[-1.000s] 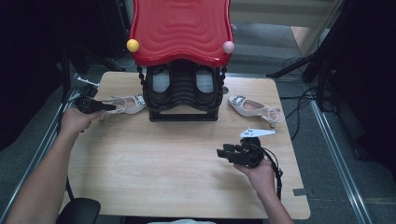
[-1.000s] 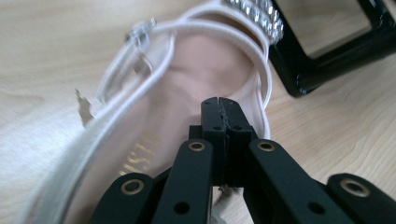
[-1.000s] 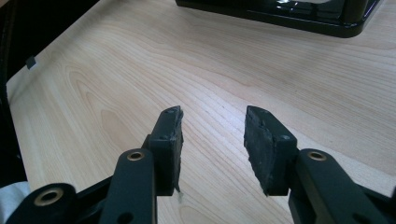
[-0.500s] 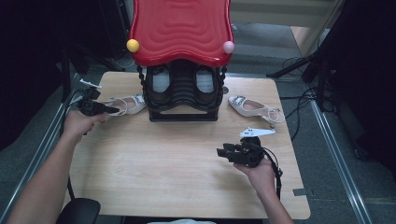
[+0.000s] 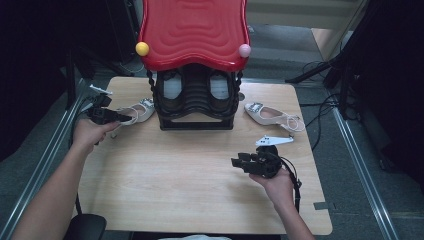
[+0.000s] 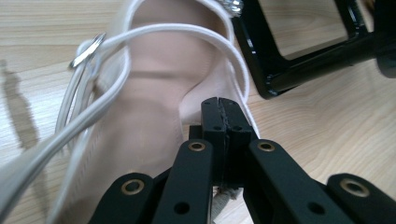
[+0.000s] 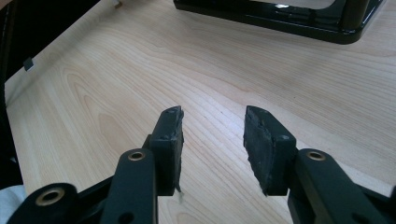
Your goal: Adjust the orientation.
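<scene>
Wooden table: left gripper fingers clamp white strappy sandal heel edge; right gripper fingers apart, empty.

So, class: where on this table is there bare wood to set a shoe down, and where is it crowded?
Bare wood spans the table in front of the black rack, between left gripper and right gripper. It is crowded at the back: the left shoe and right shoe flank the rack.

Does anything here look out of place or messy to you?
Somewhat. The two white shoes are split up: one lies left of the black rack, pinched at its edge by the left gripper, the other lies right of it. Nothing looks spilled or broken.
</scene>
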Action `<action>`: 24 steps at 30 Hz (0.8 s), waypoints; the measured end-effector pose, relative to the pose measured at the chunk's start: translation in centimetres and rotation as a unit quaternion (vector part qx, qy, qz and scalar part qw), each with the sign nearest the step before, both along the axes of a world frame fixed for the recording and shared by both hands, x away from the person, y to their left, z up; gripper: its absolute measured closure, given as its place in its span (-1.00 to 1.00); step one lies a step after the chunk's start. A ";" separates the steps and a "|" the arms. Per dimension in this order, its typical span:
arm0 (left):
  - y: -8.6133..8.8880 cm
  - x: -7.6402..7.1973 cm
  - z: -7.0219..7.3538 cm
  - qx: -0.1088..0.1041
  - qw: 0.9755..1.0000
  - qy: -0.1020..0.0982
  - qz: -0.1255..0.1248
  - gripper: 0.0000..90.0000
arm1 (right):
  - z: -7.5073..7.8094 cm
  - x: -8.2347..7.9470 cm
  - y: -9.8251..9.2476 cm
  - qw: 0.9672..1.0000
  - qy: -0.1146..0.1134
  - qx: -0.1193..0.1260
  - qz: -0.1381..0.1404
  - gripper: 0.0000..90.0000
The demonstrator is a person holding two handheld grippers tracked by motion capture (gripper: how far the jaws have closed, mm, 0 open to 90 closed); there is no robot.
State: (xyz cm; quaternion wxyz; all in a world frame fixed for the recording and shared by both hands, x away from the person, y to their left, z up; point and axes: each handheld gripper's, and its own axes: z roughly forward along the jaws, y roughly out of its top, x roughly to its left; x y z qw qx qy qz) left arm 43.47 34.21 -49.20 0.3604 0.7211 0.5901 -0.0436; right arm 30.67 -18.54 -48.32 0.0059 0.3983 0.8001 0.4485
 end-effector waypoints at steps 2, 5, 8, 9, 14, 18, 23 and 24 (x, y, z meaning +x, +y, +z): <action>-0.8 0.1 0.1 -0.002 1.000 0.003 -0.007 1.00 | 0.0 0.0 0.0 1.000 -0.002 0.000 0.001 0.31; -2.2 0.3 0.1 -0.004 1.000 0.002 -0.006 1.00 | 0.1 0.1 0.1 1.000 -0.001 0.000 0.001 0.31; -2.9 0.5 0.1 -0.005 1.000 0.004 -0.008 1.00 | 0.2 0.0 0.0 1.000 -0.001 0.001 0.001 0.32; -3.2 0.5 0.1 -0.005 1.000 0.003 -0.004 1.00 | 0.2 0.0 0.0 1.000 -0.001 0.001 0.001 0.32; -3.5 0.4 0.2 -0.005 1.000 -0.009 -0.001 1.00 | 0.2 0.0 -0.1 1.000 -0.004 0.001 0.001 0.32; -2.7 0.0 0.2 -0.011 1.000 -0.014 0.020 0.97 | 0.2 0.0 -0.1 1.000 -0.005 -0.004 0.001 0.32; -2.0 -0.4 0.8 0.006 0.999 -0.020 0.031 0.87 | 0.2 0.0 0.0 1.000 -0.005 -0.005 0.001 0.32; -2.0 -0.5 0.9 0.007 0.999 -0.019 0.034 0.84 | 0.2 0.0 0.0 1.000 -0.006 -0.006 0.001 0.32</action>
